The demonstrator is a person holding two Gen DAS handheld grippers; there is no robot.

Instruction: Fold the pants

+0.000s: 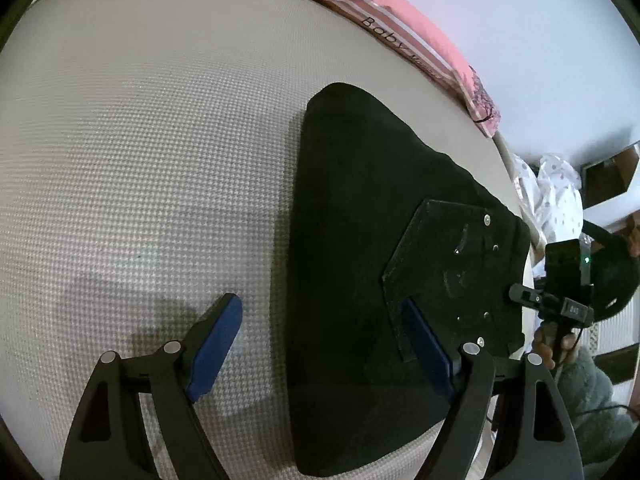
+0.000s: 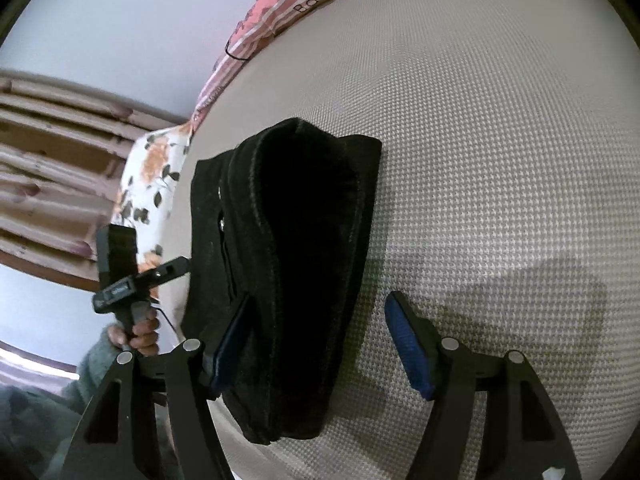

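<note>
Black pants lie folded in a compact bundle on the checked grey mattress. A back pocket with rivets faces up. My left gripper is open and empty, its right blue pad over the pants and its left pad over the mattress. In the right wrist view the pants show their folded waistband on top. My right gripper is open and empty, its left pad against the pants' edge and its right pad above the mattress. Each gripper shows in the other's view, the right one and the left one.
A pink striped blanket runs along the mattress's far edge. A white dotted cloth lies beyond the bed's corner. A floral pillow sits by the mattress edge, with striped curtains behind it.
</note>
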